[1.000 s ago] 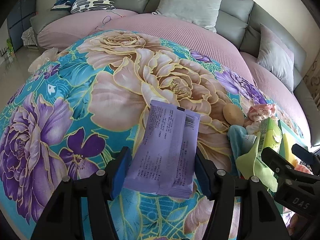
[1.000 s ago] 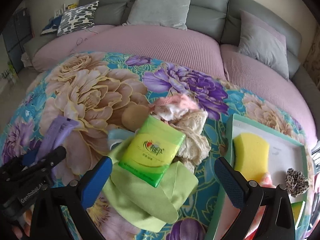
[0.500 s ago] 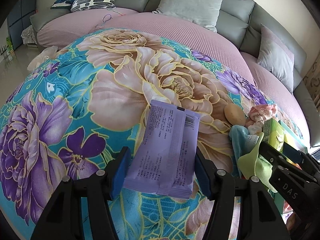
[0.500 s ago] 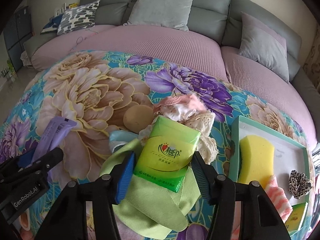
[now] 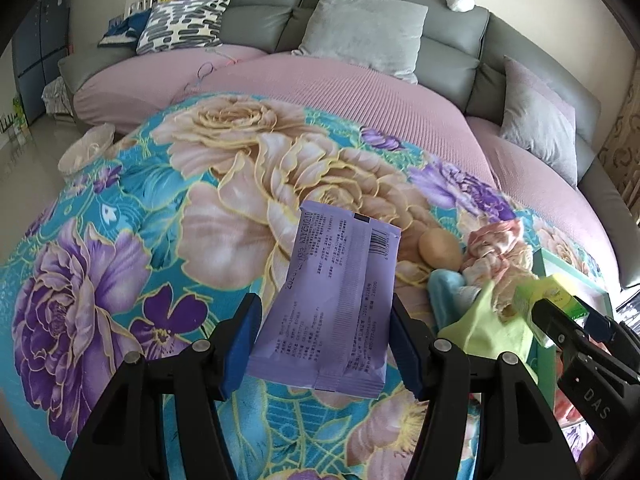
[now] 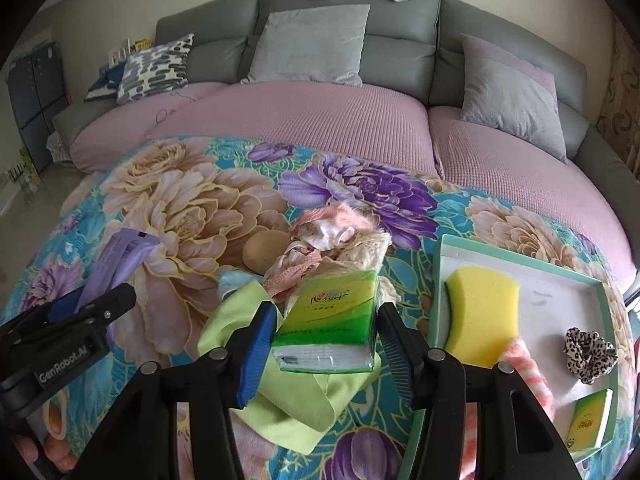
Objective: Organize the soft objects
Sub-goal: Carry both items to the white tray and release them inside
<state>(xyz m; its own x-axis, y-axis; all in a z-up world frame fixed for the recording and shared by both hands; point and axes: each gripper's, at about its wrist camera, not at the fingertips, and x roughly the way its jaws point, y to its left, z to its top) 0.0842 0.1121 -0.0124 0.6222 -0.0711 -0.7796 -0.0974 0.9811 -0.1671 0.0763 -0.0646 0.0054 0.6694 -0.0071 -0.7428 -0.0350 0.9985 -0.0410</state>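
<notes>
Gripping a flat, glossy purple wipes packet [image 5: 340, 304] between its blue ribbed pads, the left claw [image 5: 325, 340] holds it tilted above the floral quilt [image 5: 120, 216], printed back and barcode facing the camera. The right claw [image 6: 326, 350] is clamped on a soft, brick-shaped green tissue pack [image 6: 330, 320], lifted just over a limp lime-green cloth [image 6: 288, 400].

Beside that cloth lies a heap of crumpled pink and cream lace garments [image 6: 332, 248], with a smooth tan rounded object [image 6: 262, 254] touching its left side and a fluffy pale-blue cloth [image 6: 232, 282] near its lower left.

Only the right wrist view shows the inside of the mint-rimmed white tray [image 6: 516, 264]: a porous yellow sponge [image 6: 480, 316], a leopard-print scrunchie [image 6: 588, 354], a fuzzy pink-striped cloth [image 6: 524, 368] and a small green tissue pack [image 6: 590, 420]. Only the left wrist view shows the packet's print and a white lacy item [image 5: 86, 150] at the quilt's far left edge.
</notes>
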